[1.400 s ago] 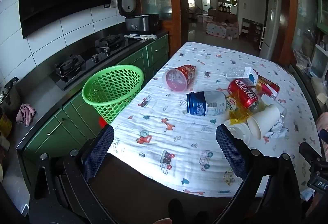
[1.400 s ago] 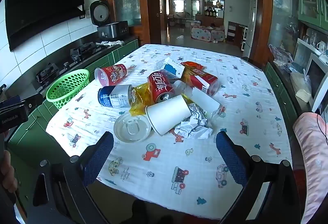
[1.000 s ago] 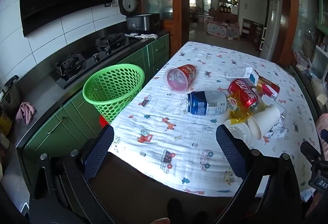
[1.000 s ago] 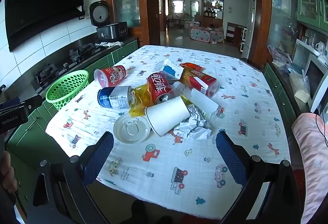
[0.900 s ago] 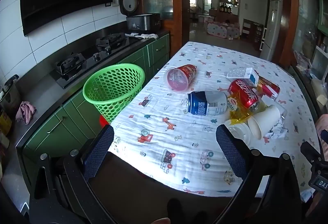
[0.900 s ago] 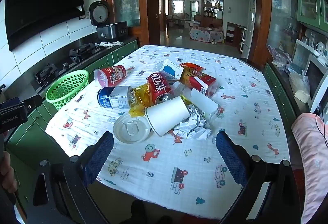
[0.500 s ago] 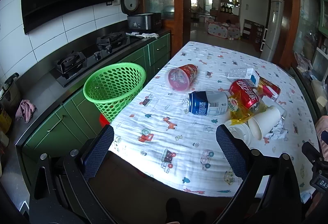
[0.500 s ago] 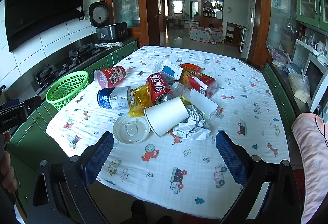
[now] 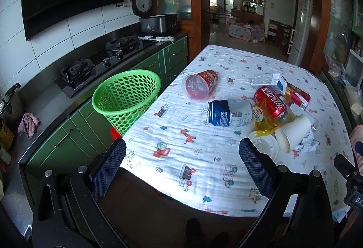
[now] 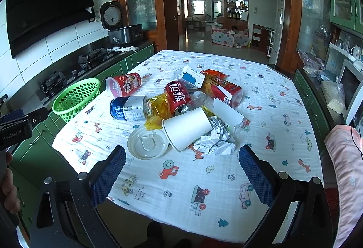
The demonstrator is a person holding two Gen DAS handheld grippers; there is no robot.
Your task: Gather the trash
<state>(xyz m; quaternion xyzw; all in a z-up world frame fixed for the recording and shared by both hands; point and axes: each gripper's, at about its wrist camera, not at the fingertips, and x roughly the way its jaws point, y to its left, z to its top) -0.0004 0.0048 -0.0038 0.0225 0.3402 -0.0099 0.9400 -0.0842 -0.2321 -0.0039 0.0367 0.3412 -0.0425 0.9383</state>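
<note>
- Left wrist view: the left gripper (image 9: pixel 182 157) is held spread wide over the near edge of the table (image 9: pixel 204 170), nothing pinched between the blue pads.
- The green basket (image 9: pixel 127 98) is seen at about 10 o'clock, off the table's left edge beside the green cabinets; its base is cut off behind the cloth edge, and a bit of something red under it can't be made out.
- Trash is piled from 12 to 2 o'clock: a red cup (image 9: pixel 200 86) on its side, a blue can (image 9: pixel 229 113) lying flat, a red cola can (image 9: pixel 271 101) on yellow wrapper (image 9: pixel 263 121).
- The white lid (image 9: pixel 264 146) is partly hidden behind the right pad, and the paper cup (image 9: pixel 293 132) is tipped over beside it.
- Right wrist view: the right gripper (image 10: pixel 181 165) is also spread open and empty, with the pile straight at 12 o'clock.
- Crumpled paper (image 10: pixel 215 141) is tucked under the paper cup; a clear bottle behind it is mostly buried, so its shape is hard to tell.
- A white-blue carton (image 10: pixel 191 76) and a red snack pack (image 10: pixel 223 89) are partly covered by the cola can.
- At 9 o'clock the other gripper's body and a bit of a hand (image 10: pixel 9 191) are cut off by the frame.
</note>
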